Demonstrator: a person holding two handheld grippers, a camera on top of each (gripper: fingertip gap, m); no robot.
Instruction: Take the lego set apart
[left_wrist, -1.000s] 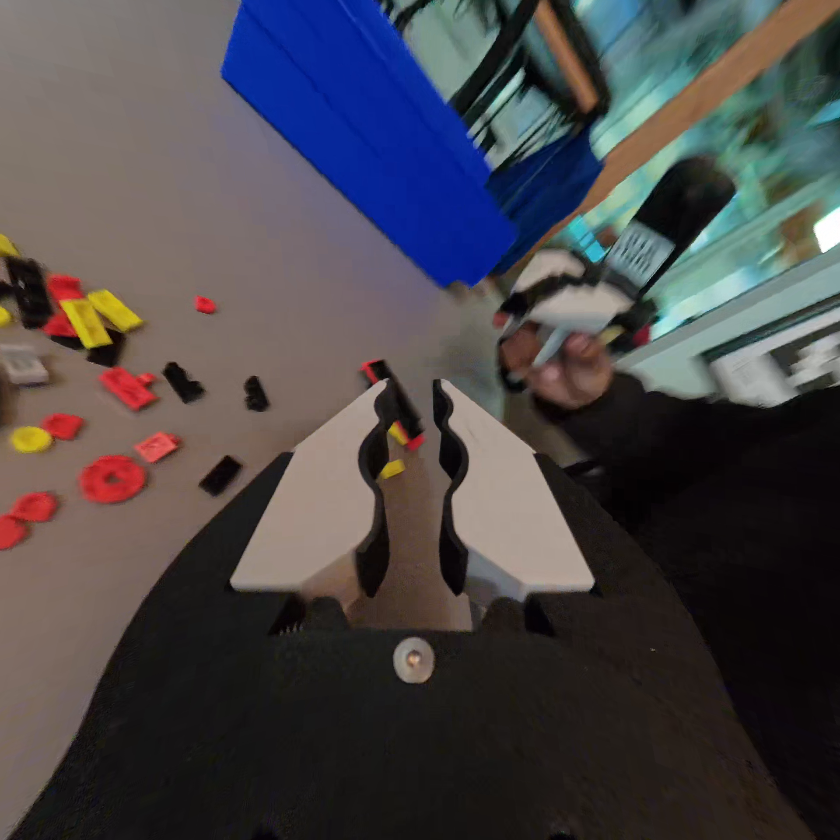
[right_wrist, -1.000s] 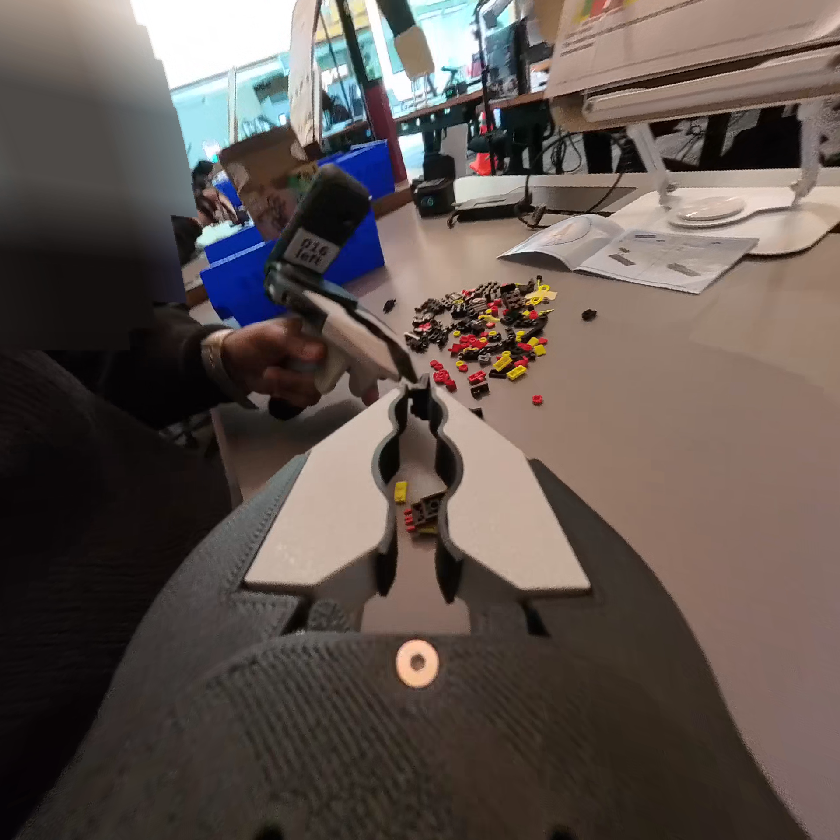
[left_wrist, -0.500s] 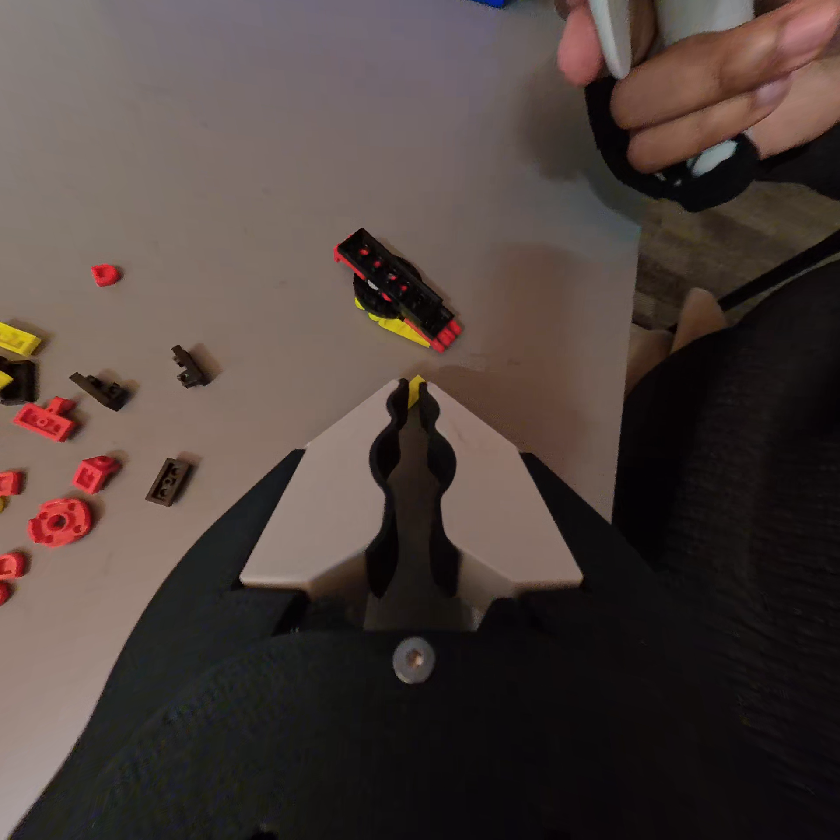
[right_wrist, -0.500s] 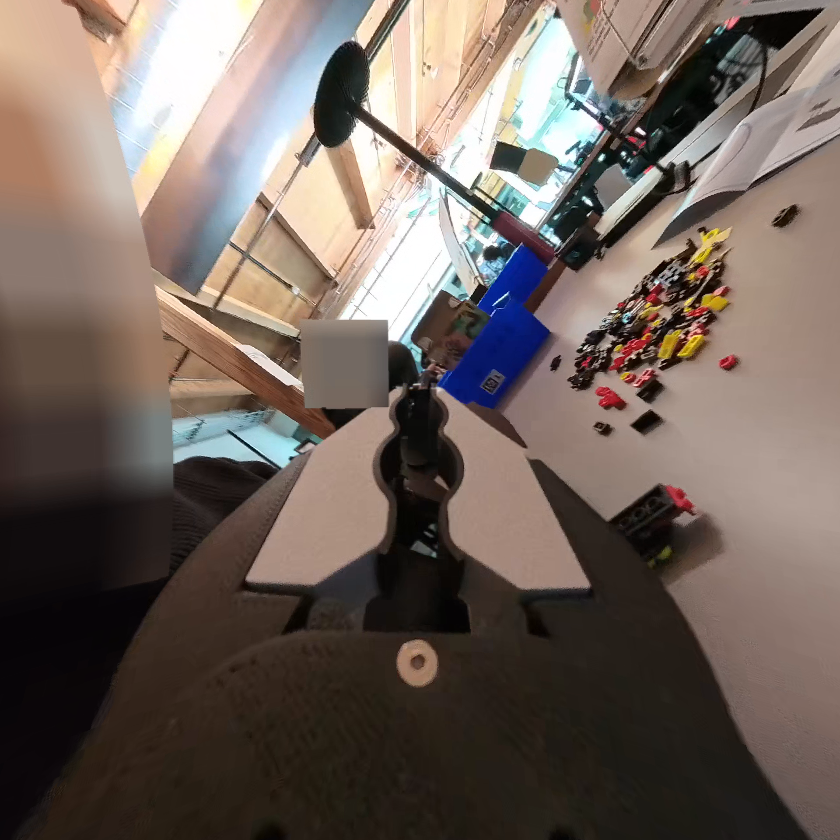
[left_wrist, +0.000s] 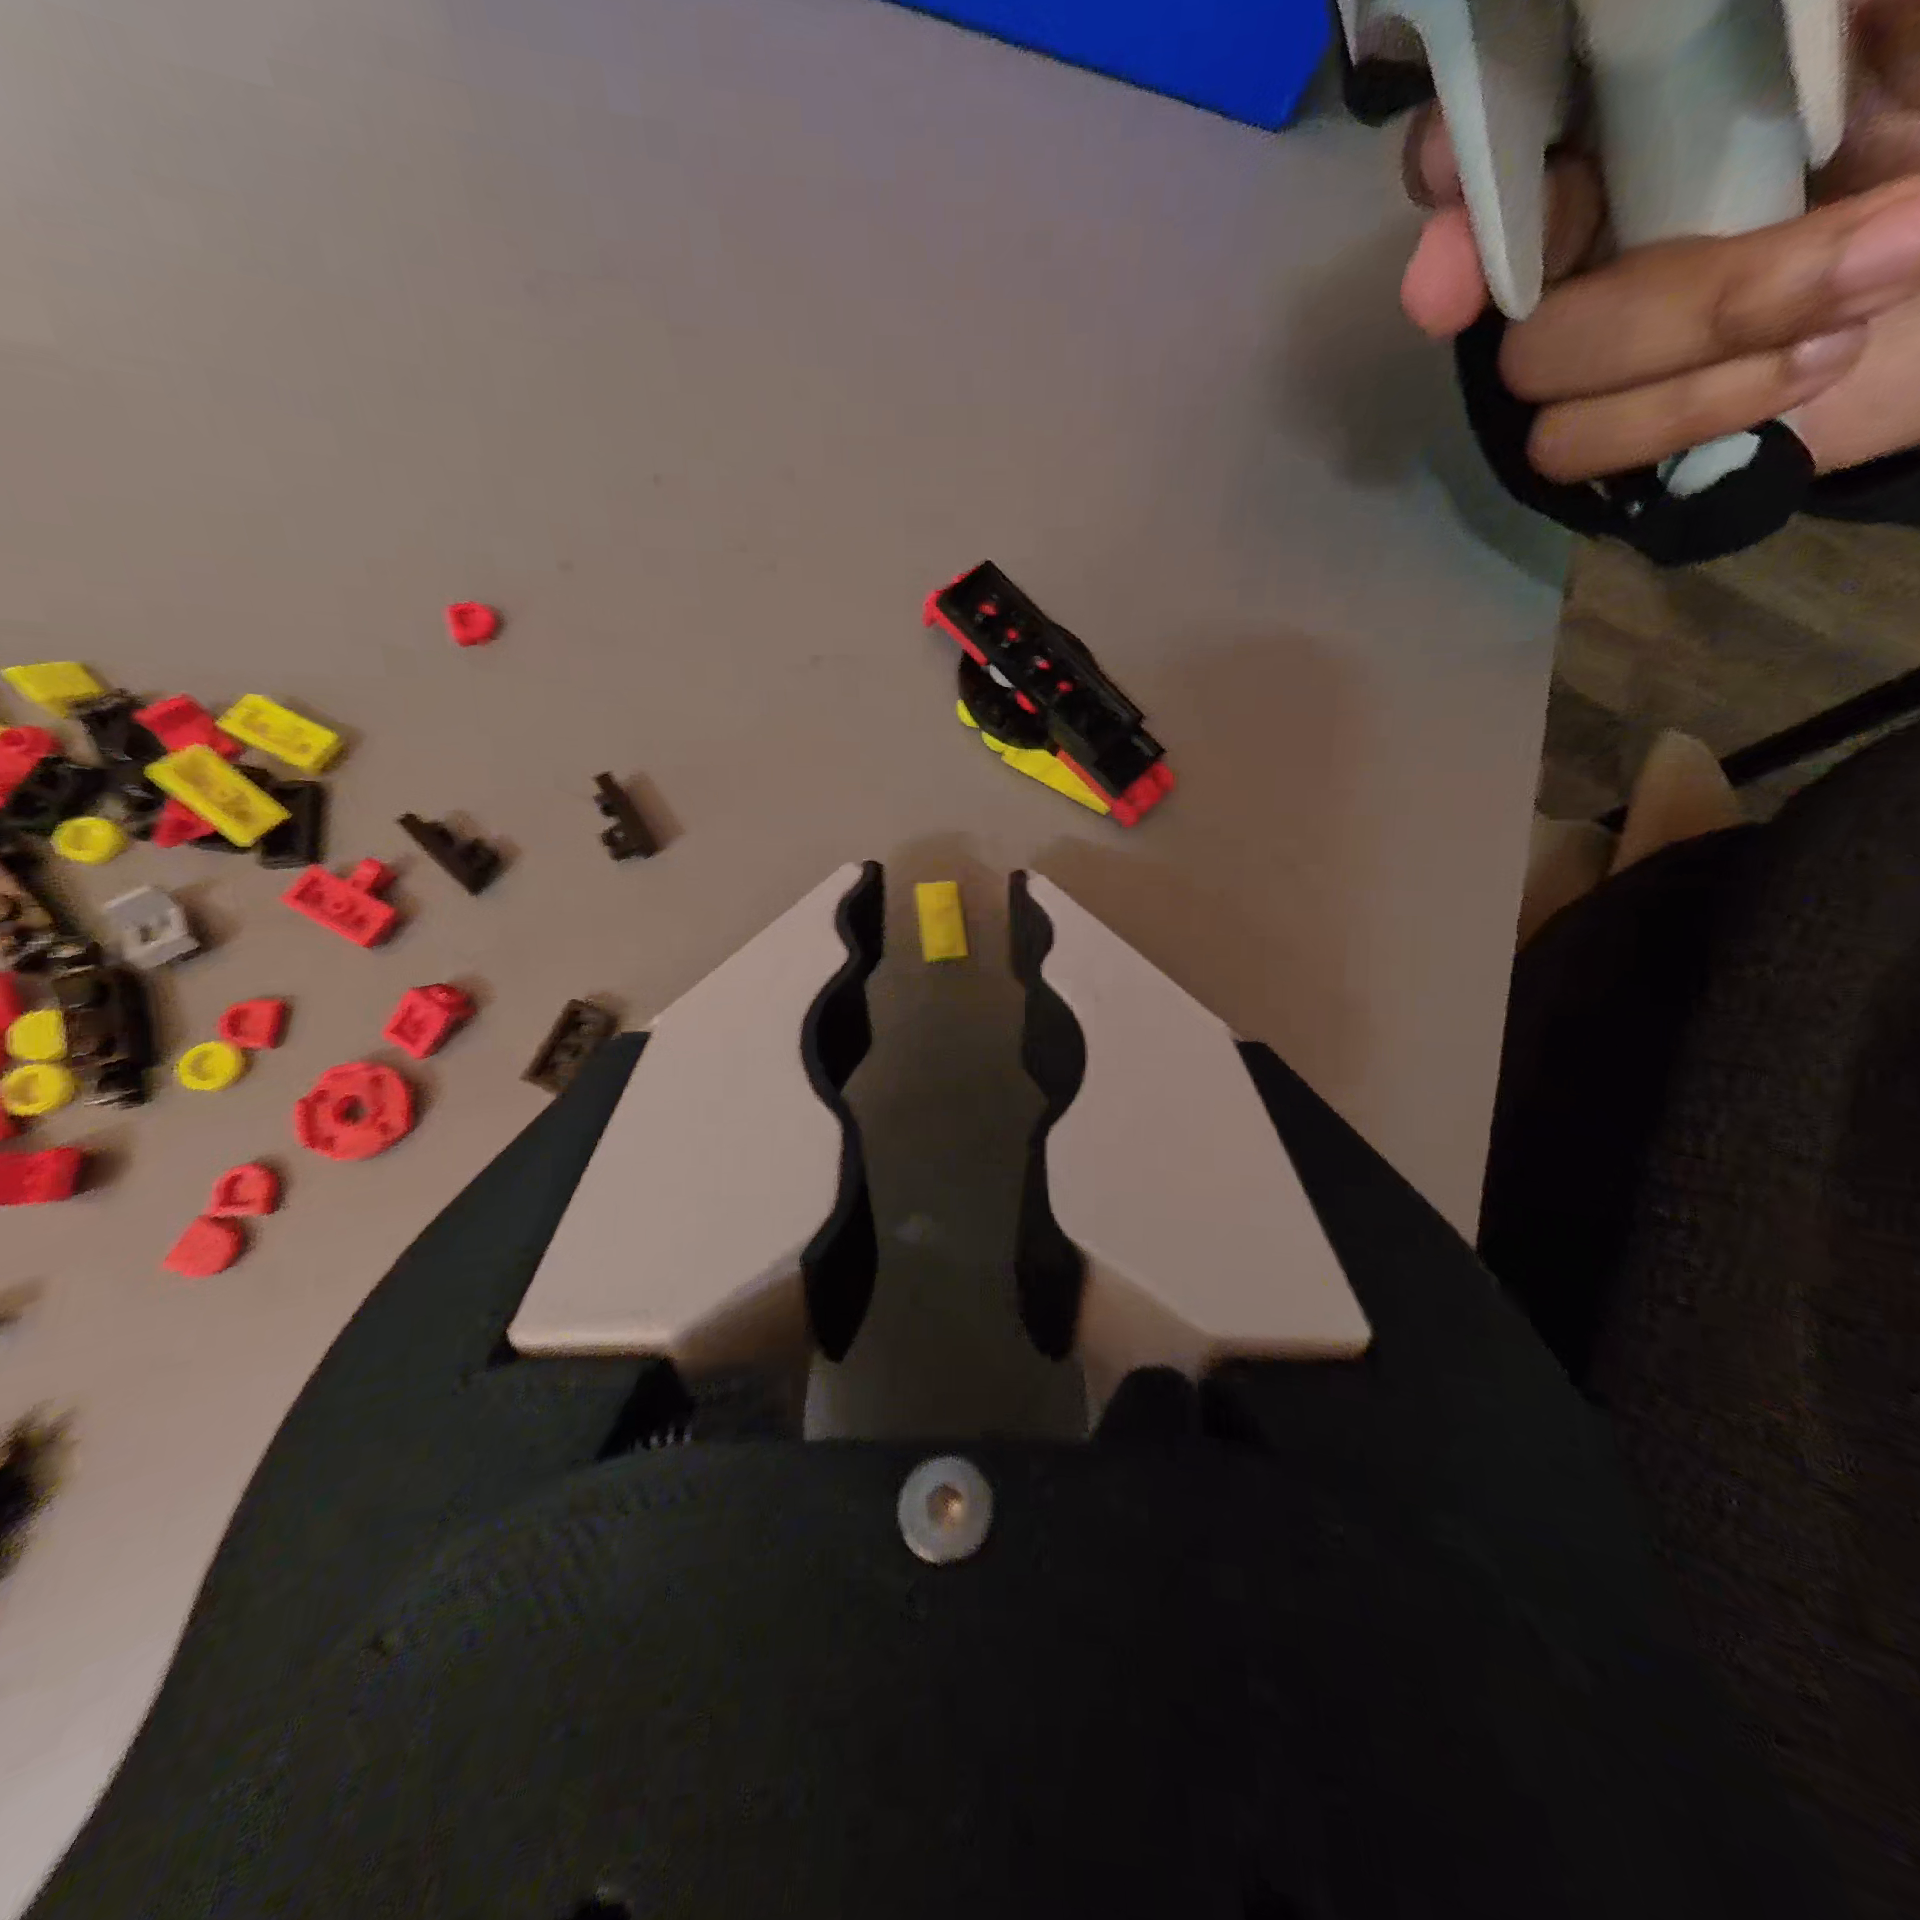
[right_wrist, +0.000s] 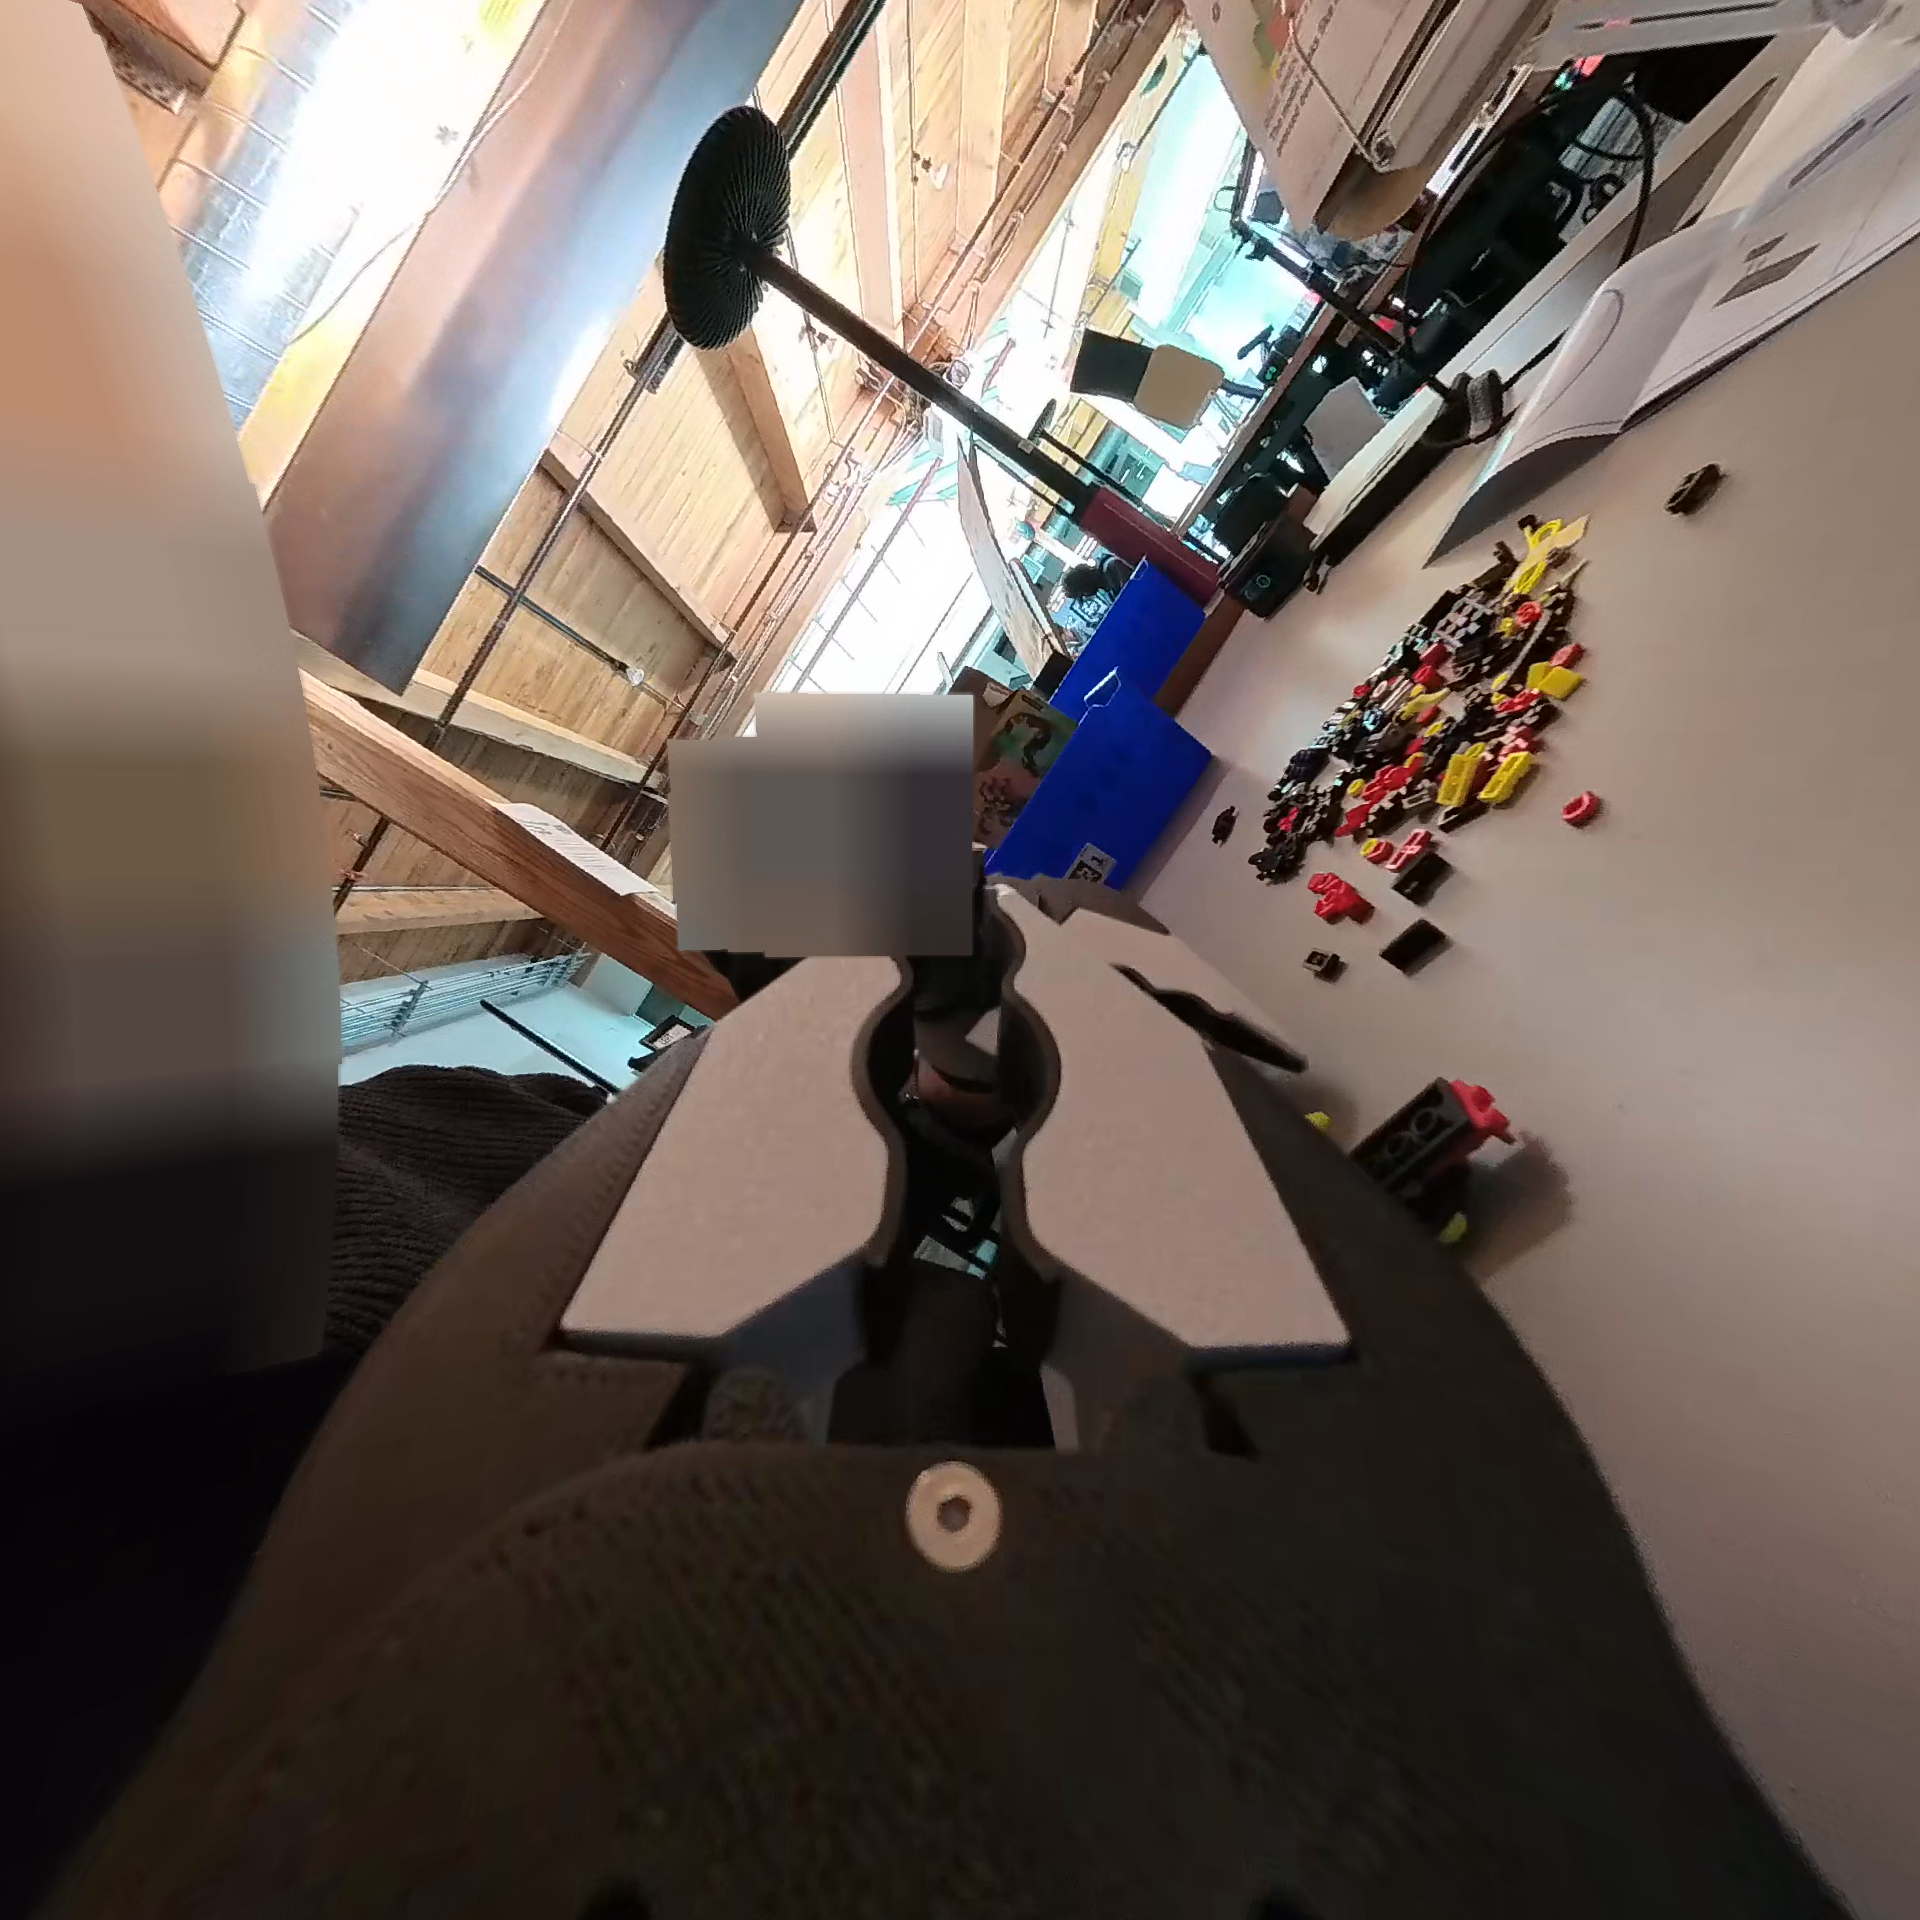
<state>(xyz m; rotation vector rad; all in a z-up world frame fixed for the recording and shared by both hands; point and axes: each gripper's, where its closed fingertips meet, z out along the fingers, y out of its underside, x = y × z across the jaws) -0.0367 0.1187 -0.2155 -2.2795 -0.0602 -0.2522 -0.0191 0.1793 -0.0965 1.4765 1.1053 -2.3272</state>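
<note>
Since half a second ago the left gripper (left_wrist: 943, 883) has opened its jaws, and the small yellow piece (left_wrist: 940, 920) that stood pinched at its tips now lies free on the grey table (left_wrist: 727, 312), between the two tips and touching neither. This looks like the end of one removal step: a piece is taken off and put down. The rest of the lego set (left_wrist: 1044, 691), a black, red and yellow block of several pieces still joined, lies on the table a little beyond the tips, near the table edge; the right wrist view shows it too (right_wrist: 1429, 1143), low at the right. The loose pieces (left_wrist: 208, 790) already taken off are spread to the left, well apart from it. The next move, I think, is to go back to the joined block, hold it firm with one gripper and pull another piece with the other. The right gripper (right_wrist: 961, 971) is turned sideways above the table, held by a hand (left_wrist: 1683, 312); its jaws stand close together with only a thin gap, and I see nothing between them.
</note>
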